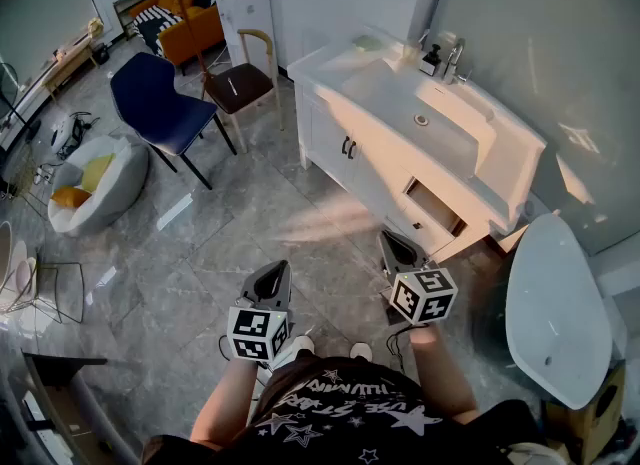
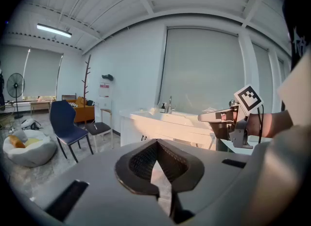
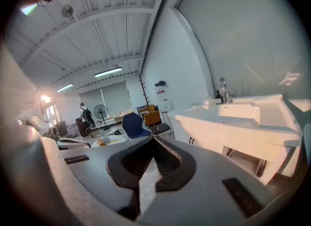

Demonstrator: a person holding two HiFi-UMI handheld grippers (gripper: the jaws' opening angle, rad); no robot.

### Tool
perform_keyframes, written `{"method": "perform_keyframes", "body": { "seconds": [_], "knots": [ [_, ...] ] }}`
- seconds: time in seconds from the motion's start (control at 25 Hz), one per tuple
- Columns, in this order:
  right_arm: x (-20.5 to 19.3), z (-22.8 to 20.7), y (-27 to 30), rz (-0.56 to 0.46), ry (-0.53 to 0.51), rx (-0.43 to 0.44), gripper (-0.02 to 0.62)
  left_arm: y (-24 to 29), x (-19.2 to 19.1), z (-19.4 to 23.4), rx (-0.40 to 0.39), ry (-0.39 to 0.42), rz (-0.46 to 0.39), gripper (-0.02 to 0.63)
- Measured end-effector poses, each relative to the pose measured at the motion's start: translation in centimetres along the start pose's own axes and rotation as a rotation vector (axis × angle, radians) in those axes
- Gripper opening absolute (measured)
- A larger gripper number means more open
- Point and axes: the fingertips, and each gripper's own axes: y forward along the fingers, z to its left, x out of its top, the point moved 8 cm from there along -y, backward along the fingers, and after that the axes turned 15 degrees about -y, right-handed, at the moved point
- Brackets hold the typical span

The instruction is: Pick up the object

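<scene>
Grey tiled floor, white sink cabinet ahead, blue chair farther left

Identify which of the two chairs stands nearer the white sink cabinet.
The brown-seated wooden chair; the blue chair stands farther from the cabinet.

Left gripper had jaws together, nothing between, sink stood ahead, blue chair ahead-left, right gripper hung just to its right

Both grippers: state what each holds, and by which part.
Nothing is held: the left gripper and the right gripper each have jaws shut with nothing between them.
</scene>
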Motion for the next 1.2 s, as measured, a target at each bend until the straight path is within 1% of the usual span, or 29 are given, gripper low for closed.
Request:
{"method": "perform_keyframes", "body": {
  "seconds": [0.2, 0.32, 0.48, 0.56, 0.68, 0.8, 0.92, 1.0, 1.12, 1.2],
  "knots": [
    [-0.2, -0.6, -1.3, -0.001, -0.001, 0.017, 0.011, -0.5, -0.7, -1.2, 0.023, -0.013, -0.005, 0.015],
    [-0.4, -0.8, -1.6, 0.000, -0.004, 0.024, 0.011, -0.5, -0.9, -2.0, 0.022, -0.015, -0.010, 0.015],
    [-0.7, 0.1, -1.3, 0.011, -0.007, 0.032, 0.011, -0.9, -1.2, -1.8, 0.022, 0.005, 0.001, 0.015],
    [-0.7, 0.9, -0.7, 0.015, -0.013, 0.035, 0.011, -1.3, -1.3, -1.1, 0.025, 0.018, 0.008, 0.015],
    [-0.1, 2.1, 0.5, -0.006, -0.006, 0.039, 0.012, -2.0, -0.8, 0.8, 0.022, 0.013, 0.007, 0.015],
    [0.8, 3.4, 2.1, -0.035, 0.037, 0.039, 0.012, -3.2, 0.0, 3.8, 0.029, 0.016, -0.005, 0.015],
    [1.5, 5.1, 3.8, -0.054, 0.041, 0.023, 0.017, -4.2, 0.8, 6.8, 0.042, 0.041, -0.019, 0.015],
    [1.8, 6.1, 5.0, -0.064, 0.046, 0.017, 0.087, -4.4, 1.2, 8.4, 0.055, 0.054, -0.020, 0.015],
    [1.7, 6.7, 6.2, -0.039, 0.058, 0.021, 0.156, -4.4, 1.3, 9.7, 0.053, 0.021, -0.012, 0.015],
    [1.5, 6.4, 7.0, -0.025, 0.072, 0.013, 0.216, -3.9, 1.6, 10.3, 0.047, 0.010, -0.010, 0.015]
  ]
}}
